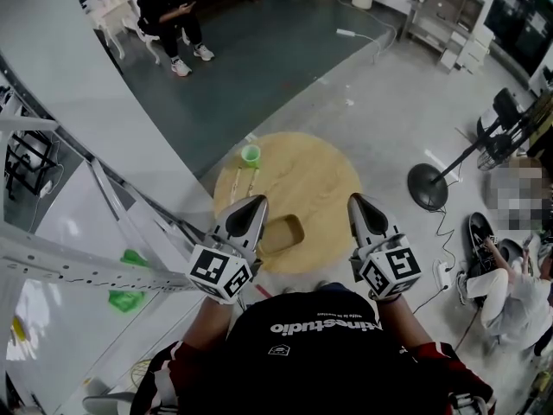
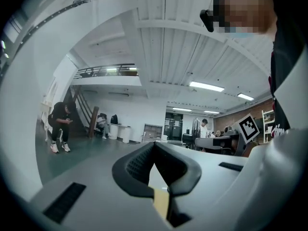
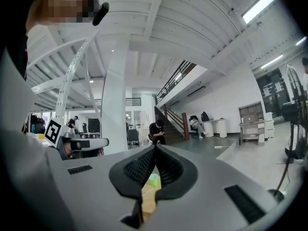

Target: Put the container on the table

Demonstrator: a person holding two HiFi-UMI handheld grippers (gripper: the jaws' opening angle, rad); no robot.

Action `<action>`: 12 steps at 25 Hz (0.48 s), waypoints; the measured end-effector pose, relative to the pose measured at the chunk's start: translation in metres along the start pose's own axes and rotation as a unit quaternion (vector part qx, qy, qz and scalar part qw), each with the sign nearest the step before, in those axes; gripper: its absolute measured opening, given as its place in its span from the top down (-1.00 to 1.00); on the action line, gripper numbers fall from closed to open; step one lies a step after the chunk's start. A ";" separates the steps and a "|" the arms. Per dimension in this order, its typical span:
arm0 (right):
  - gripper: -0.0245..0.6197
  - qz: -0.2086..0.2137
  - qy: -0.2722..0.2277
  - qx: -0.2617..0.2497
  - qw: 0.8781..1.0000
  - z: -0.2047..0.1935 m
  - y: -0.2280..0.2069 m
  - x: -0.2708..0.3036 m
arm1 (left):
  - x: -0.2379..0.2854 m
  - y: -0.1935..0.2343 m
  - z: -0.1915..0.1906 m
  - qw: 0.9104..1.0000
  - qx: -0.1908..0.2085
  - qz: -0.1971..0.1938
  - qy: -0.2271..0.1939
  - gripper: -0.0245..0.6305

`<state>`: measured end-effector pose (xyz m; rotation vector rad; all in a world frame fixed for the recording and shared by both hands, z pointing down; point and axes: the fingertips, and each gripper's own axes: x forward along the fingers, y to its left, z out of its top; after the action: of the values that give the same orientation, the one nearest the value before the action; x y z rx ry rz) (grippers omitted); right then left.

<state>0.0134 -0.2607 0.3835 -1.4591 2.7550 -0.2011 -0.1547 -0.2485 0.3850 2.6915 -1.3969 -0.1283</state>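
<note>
A shallow tan container point(image 1: 283, 234) rests on the near part of the round wooden table point(image 1: 320, 175). My left gripper point(image 1: 254, 204) hangs above the table's near left edge, just left of the container, shut and holding nothing. My right gripper point(image 1: 356, 201) is held to the container's right, also shut and holding nothing. In the left gripper view the left gripper point(image 2: 155, 144) has its dark jaws meeting at the tips and points level into the room. In the right gripper view the right gripper point(image 3: 155, 147) has its jaws touching too, with a green cup point(image 3: 153, 179) showing in the gap below them.
The green cup point(image 1: 251, 154) stands at the table's far left edge, with two pale sticks point(image 1: 235, 182) beside it. A standing fan point(image 1: 429, 186) is right of the table. A person point(image 1: 511, 294) sits on the floor at right. A white metal frame point(image 1: 104, 188) runs along the left.
</note>
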 end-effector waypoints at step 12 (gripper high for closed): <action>0.89 0.002 0.008 0.006 1.000 -0.004 -0.003 -0.008 | 0.001 -0.018 -0.002 1.000 -0.010 -0.017 0.001 0.85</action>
<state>0.0203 -0.2559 0.3871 -1.4566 2.7635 -0.2312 -0.1395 -0.2396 0.3841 2.6997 -1.3416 -0.1420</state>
